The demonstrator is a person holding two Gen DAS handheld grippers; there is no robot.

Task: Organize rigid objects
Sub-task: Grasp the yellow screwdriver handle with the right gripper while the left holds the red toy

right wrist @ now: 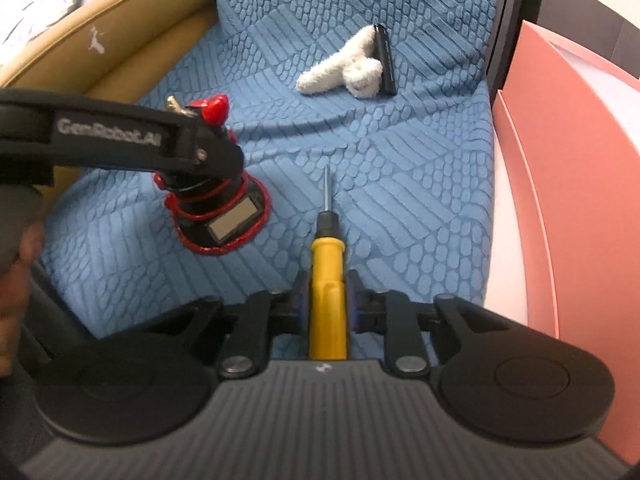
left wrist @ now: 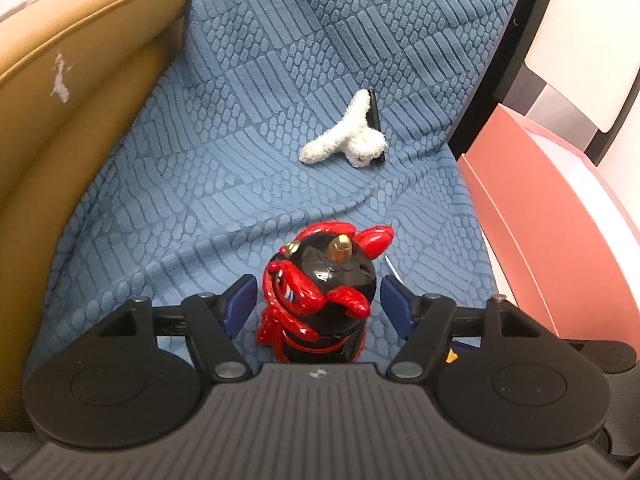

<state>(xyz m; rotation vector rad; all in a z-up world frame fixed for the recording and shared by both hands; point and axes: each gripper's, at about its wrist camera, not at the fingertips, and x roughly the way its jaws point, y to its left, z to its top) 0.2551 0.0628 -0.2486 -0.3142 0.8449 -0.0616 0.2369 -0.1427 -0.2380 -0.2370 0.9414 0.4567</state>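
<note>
At the left, our left gripper (left wrist: 318,300) brackets the red-and-black figurine (left wrist: 320,292), jaws beside it; we cannot tell whether they grip. Our right gripper (right wrist: 326,296) clamps the yellow screwdriver (right wrist: 327,280), shaft pointing straight ahead. The pink box (right wrist: 560,184) lies rightward, nearer our right hand.

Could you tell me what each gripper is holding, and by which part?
Left gripper surrounds the figurine; grip unclear. Right gripper clamps the screwdriver by its handle.

Blue blanket (right wrist: 400,184) lies open centrally; plush toy (right wrist: 344,70) and pink box (right wrist: 560,184) perhaps crowd its right.
</note>
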